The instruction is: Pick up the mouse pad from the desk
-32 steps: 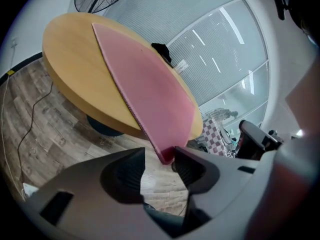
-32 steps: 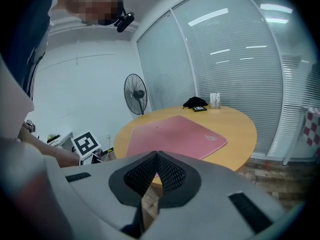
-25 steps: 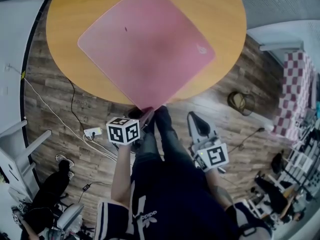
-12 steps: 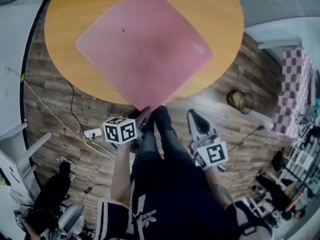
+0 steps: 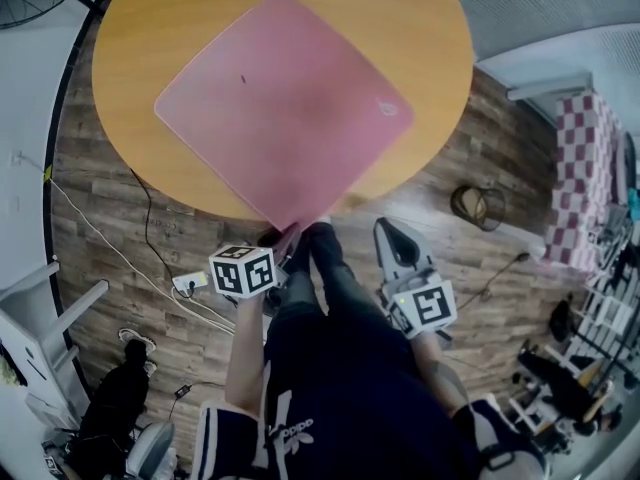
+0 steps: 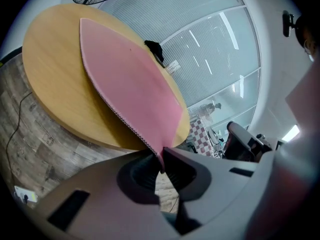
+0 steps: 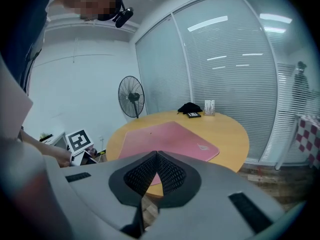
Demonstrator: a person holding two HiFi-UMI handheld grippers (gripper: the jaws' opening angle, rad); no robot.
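A square pink mouse pad (image 5: 280,98) lies on the round wooden table (image 5: 420,28), its near corner hanging over the edge towards me. My left gripper (image 5: 290,236) is at that corner. In the left gripper view its jaws have just been closing, and the gripper (image 6: 161,160) now pinches the corner of the mouse pad (image 6: 130,84), which rises from the table (image 6: 55,84) to the jaws. My right gripper (image 5: 390,233) hangs below the table edge to the right, off the pad. In its own view the right gripper (image 7: 156,155) is shut on nothing, with the mouse pad (image 7: 165,139) beyond it.
A black object (image 7: 190,108) and a small card stand (image 7: 209,107) sit at the table's far side. A floor fan (image 7: 131,96) stands behind the table. On the wood floor are a wire basket (image 5: 478,206), a power strip (image 5: 190,281) with cables, and a checked pink-and-white thing (image 5: 590,188).
The left gripper's jaws have drawn together on the pad's overhanging corner. Both hands stay about where they were; the head view has shifted slightly.
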